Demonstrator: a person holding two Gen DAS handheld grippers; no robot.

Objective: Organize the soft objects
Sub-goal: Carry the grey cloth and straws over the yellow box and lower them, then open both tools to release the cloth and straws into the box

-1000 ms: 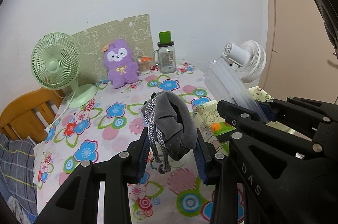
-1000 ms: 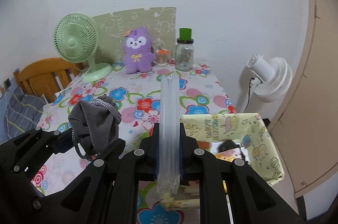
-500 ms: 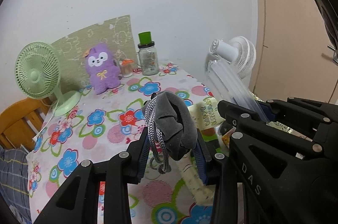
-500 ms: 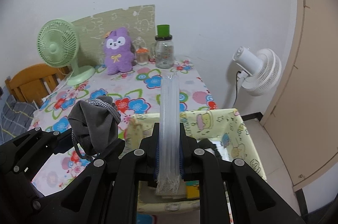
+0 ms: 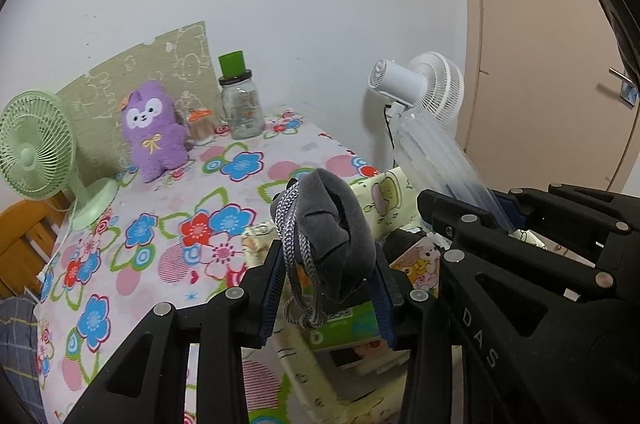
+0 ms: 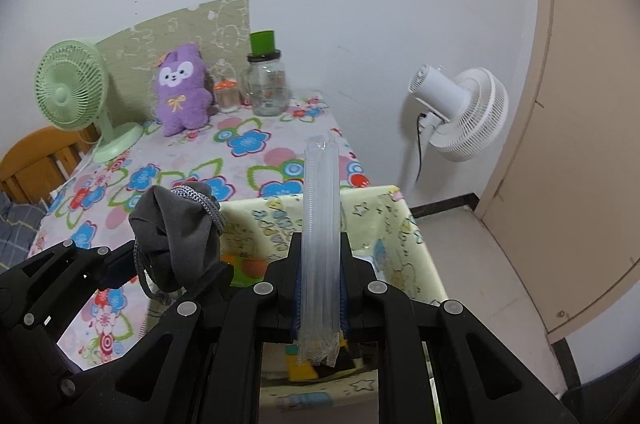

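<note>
Grey drawstring pouch [image 5: 334,224] clamped in left gripper [image 5: 326,288], held above yellow fabric bin [image 6: 384,220].
Right gripper [image 6: 320,284] is closed on a clear plastic sleeve [image 6: 320,224] over the same bin, beside the floral table [image 5: 160,224].

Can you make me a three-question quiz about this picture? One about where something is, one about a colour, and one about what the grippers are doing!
1. Where is the purple plush toy?
A. in the yellow storage box
B. at the back of the table, by the wall
C. on the floor

2. What colour is the jar's lid?
A. red
B. blue
C. green

3. What does the left hand-held gripper hold?
A. a grey drawstring pouch
B. nothing
C. the white fan

Answers: 1 B, it sits beside the green desk fan. 2 C, its top is bright green. 3 A, the grey drawstring pouch is pinched between its pads.
</note>
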